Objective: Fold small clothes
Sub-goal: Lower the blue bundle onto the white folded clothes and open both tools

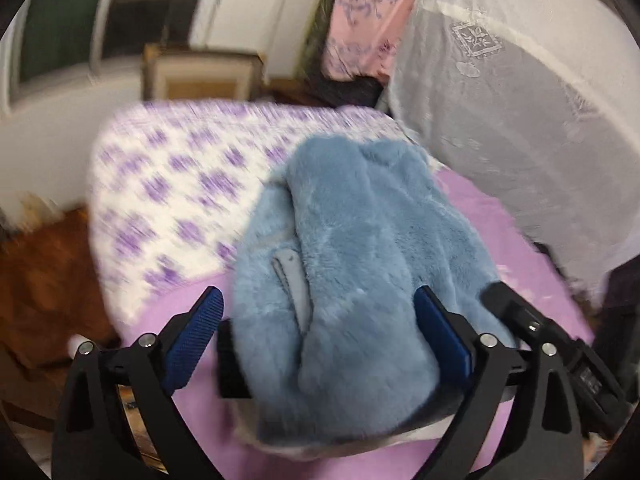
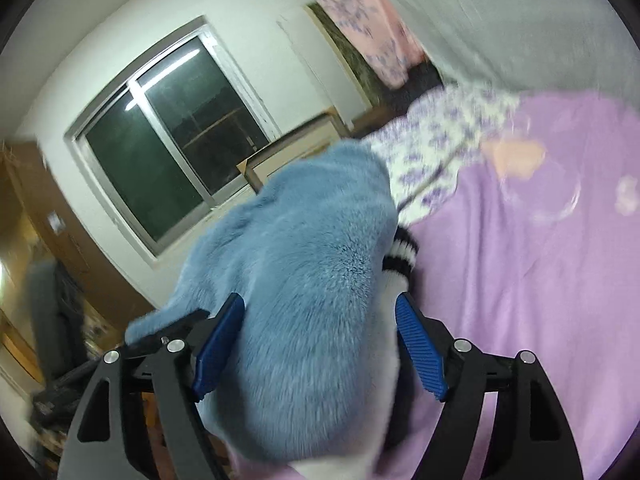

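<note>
- A fluffy blue garment (image 1: 352, 264) is seen in the centre of the left wrist view, bunched between the blue pads of the left gripper (image 1: 318, 320).
- The left jaws are spread wide, with the fur filling the gap; whether it is pinched cannot be told.
- In the right wrist view the same blue garment (image 2: 296, 304) is seen in the lower centre, lying between the pads of the right gripper (image 2: 320, 328), whose jaws are likewise held wide apart.
- A black-and-white striped cuff (image 2: 402, 254) is visible at the garment's right edge.
- A purple blanket (image 2: 540, 264) is spread on the bed beneath, filling the right of the frame.
- A purple-patterned white sheet (image 1: 168, 196) is seen at centre left of the left view.
- A dark window (image 2: 160, 156) is seen at upper left of the right view.
</note>
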Demonstrator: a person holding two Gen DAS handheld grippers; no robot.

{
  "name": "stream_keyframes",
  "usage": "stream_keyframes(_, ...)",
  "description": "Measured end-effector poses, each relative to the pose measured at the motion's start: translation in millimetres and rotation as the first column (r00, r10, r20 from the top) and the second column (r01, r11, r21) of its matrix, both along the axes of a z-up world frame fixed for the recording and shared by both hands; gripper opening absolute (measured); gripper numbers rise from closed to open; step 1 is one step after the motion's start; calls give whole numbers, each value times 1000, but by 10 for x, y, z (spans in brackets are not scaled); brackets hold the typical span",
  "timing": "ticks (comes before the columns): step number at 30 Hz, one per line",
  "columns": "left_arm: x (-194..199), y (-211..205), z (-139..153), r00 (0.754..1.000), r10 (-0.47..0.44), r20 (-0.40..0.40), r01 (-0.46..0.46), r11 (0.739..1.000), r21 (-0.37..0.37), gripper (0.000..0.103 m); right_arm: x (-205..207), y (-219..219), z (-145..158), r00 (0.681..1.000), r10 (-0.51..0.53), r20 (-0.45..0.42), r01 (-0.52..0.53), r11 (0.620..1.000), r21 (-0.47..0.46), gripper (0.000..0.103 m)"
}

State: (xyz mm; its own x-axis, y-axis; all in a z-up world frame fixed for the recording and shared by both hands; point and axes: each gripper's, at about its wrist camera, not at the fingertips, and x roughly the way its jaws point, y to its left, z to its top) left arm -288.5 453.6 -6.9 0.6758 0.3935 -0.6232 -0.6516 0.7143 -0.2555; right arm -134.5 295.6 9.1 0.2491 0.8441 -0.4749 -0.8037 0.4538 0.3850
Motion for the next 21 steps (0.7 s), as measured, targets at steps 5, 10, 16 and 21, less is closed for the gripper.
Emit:
stream_keyframes(5,-13,-193,64,991,103,-80,-90,985,151,96,-209,-70,25,988,-28,150,35,998,-45,78)
stream_keyframes(10,4,-255,29,984,143,-109,-119,972,201,99,-147,-62,-15,992,-20,127,28,997,-65,78)
stream_keyframes(16,-30,-339,53,979,168,-116,-138,963,230,98,-229,-205,48,988,-30,148,38,998,-50,78)
stream_keyframes(21,-103,-455,112,976,189,-110,-158,957,245,98,-275,-385,26,987,-39,158,49,997,-60,78)
